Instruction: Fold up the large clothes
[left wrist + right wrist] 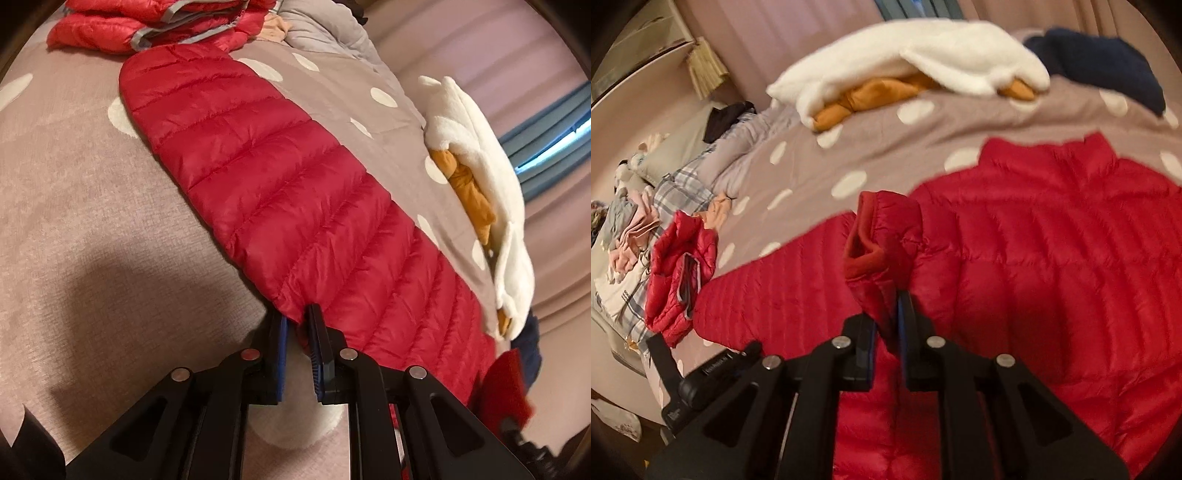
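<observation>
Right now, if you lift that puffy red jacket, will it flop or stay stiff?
Probably floppy: the red jacket sleeve droops where the right hand-held gripper pinches it. Likely light for its size, being thin quilted padding. Its shiny shell may be slippery.

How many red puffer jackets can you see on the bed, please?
2: one jacket spread flat and held by both grippers, another folded jacket near the pillows. More may lie hidden in the clothes piles.

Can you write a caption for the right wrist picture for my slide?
Right gripper lifts the red puffer jacket's cuff over the jacket on the spotted bed.
</observation>
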{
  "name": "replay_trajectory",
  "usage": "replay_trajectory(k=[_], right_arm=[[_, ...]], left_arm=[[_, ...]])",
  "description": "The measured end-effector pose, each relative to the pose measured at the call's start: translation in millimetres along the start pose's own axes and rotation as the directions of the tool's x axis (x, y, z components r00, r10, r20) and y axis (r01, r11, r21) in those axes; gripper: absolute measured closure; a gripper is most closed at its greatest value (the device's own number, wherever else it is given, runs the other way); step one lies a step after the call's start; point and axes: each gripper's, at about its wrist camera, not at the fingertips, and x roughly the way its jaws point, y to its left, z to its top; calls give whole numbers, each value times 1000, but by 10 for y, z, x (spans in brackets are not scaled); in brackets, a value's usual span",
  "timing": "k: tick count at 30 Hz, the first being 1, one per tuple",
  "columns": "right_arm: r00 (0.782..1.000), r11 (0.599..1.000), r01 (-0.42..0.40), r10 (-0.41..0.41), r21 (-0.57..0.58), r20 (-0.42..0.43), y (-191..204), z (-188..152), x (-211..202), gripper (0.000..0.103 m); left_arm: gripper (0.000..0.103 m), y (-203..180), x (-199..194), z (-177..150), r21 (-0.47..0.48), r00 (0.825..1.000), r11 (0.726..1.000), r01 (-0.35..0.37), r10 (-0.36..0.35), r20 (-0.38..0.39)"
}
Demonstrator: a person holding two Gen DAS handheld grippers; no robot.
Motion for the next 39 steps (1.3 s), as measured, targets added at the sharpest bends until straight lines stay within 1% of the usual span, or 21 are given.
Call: replay_trajectory(k=[1,2,4,6,10,12,14,16,17,18,20,21,23,24,25,26,29,30,33,36,39], right_arm=[[1000,1000,-19,20,22,-10,-46,-3,14,76],[999,999,-31,32,36,-12,-64,-3,18,65],[999,997,-41,41,69,3,-154,7,-53,53],[999,998,-20,17,60,41,-180,36,-168,53],[997,999,38,-39,22,72,-188,47,-311,52],[994,999,52,-53,15,93,-234,47,-376,52],[990,996,83,-85,18,109,-312,65,-434,52],[980,986,163,-166,29,115,-434,94,-503,55],[975,982,184,-186,27,120,-478,104,-525,60],[964,975,224,-223,14,143,-553,108,-584,63],[946,960,280,-276,-3,168,-675,117,-639,76],[926,942,336,-330,-5,182,-790,116,-681,78],[898,915,404,-397,4,192,-975,99,-725,86],[889,905,424,-419,12,184,-1082,87,-732,88],[884,899,437,-433,21,174,-1190,79,-737,92],[880,895,446,-443,27,169,-1260,73,-742,93],[849,862,500,-507,84,149,-1608,26,-784,93],[844,856,506,-516,104,143,-1691,20,-804,93],[843,850,504,-523,154,123,-1933,-6,-846,93],[816,826,540,-561,160,138,-2069,-16,-881,93],[813,819,542,-568,187,132,-2231,-15,-900,94]], left_arm=[[88,5,10,13,-13,1000,1000,12,-12,-4],[88,24,18,26,-34,1000,999,27,-28,-11],[88,69,20,43,-60,999,997,46,-47,-20],[88,65,18,46,-56,999,997,46,-48,-23],[88,15,6,23,-15,1000,1000,20,-20,-7],[88,-19,7,15,10,1000,1000,3,-3,0],[88,-34,9,10,26,1000,1000,-9,9,6],[88,-37,10,9,30,1000,999,-17,17,14],[88,-39,11,4,29,1000,999,-22,21,18],[88,-41,12,3,30,999,999,-25,25,21],[88,-54,15,-8,34,999,999,-35,34,29],[88,-65,16,-14,40,999,998,-41,40,35],[88,-86,15,-28,56,997,997,-57,54,47],[88,-96,15,-35,64,997,996,-64,61,51],[88,-112,17,-40,75,996,994,-73,69,57],[88,-118,17,-44,80,995,994,-77,73,61],[88,-138,21,-55,93,994,991,-92,85,73],[88,-145,23,-55,98,993,990,-96,89,76],[88,-161,31,-63,114,992,988,-107,98,86],[88,-182,34,-83,130,989,984,-122,110,97],[88,-185,27,-99,136,988,982,-128,115,102]])
